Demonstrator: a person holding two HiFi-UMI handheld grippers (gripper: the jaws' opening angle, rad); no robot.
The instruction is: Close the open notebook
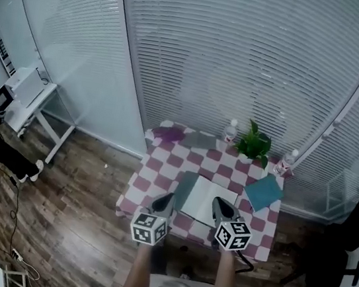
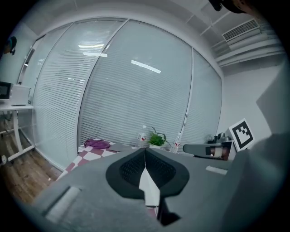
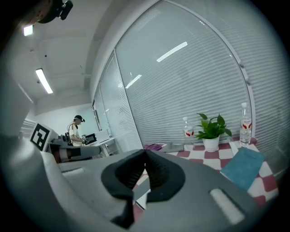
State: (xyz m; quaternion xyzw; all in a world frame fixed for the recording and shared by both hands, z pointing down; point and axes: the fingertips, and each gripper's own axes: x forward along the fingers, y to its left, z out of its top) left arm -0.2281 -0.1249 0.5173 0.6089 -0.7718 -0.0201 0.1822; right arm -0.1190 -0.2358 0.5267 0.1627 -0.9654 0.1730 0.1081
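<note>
An open notebook (image 1: 208, 199) lies on the checkered table (image 1: 162, 170), white page up, near the front edge. My left gripper (image 1: 167, 198) hovers at the notebook's left edge, jaws shut and empty. My right gripper (image 1: 220, 202) hovers over its right part, also shut and empty. In the left gripper view the shut left gripper (image 2: 145, 150) points across the table, and a strip of white notebook (image 2: 150, 190) shows below the pads. The right gripper (image 3: 145, 152) is shut in its own view too, with a corner of the notebook (image 3: 143, 198) beneath it.
A teal book (image 1: 264, 192) lies right of the notebook. At the back stand a potted plant (image 1: 254, 145) and two water bottles (image 1: 231, 131) (image 1: 286, 162); a purple cloth (image 1: 170, 132) lies back left. A white desk (image 1: 32, 94) stands far left, a black chair (image 1: 338, 263) right.
</note>
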